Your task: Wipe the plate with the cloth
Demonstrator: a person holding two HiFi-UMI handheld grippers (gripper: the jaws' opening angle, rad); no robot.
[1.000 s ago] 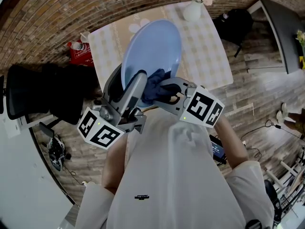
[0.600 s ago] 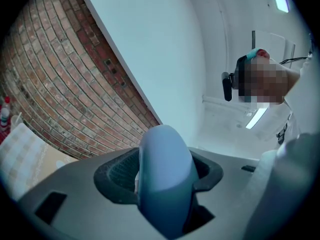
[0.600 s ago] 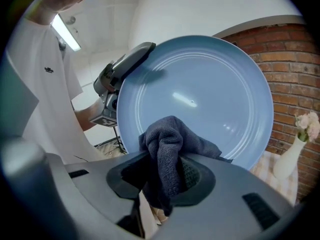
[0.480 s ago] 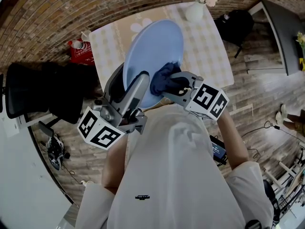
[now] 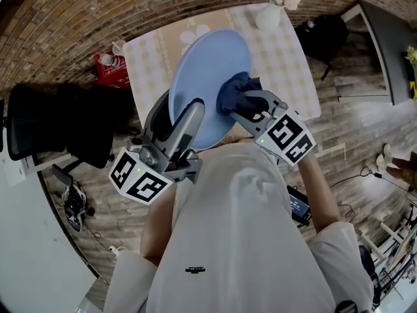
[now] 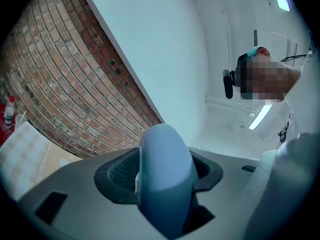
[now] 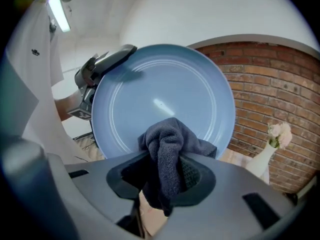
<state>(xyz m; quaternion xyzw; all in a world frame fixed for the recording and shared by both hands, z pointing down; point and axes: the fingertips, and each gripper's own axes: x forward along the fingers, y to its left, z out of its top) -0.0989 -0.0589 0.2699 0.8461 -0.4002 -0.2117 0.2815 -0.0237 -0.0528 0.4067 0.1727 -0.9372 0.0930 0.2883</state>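
— Where the left gripper (image 5: 190, 113) is seen from the head, what is held in it?
— The near rim of the plate (image 5: 208, 70) is pinched there. In the left gripper view the jaws are seen closed tight on that blue edge, with nothing else between them.

— How is the plate turned?
— It is held up on edge, clear of the tabletop (image 5: 290, 64). Seen from the head, its long axis runs from the person outward toward the far side of the tabletop. Its eating face is turned rightward.

— And the cloth (image 5: 236, 91)?
— It is dark blue and bunched. It is clamped in the closed jaws of the right gripper (image 5: 251, 104) and pressed on the plate's face, close to the rim.

— What is changed from a second ago?
— The cloth and the right gripper have been carried up and to the right across the face. The left gripper is hardly shifted.

— How many things are counted?
— One plate, one cloth and two grippers are counted. One white vase (image 5: 268, 17) is also seen at the tabletop's far corner.
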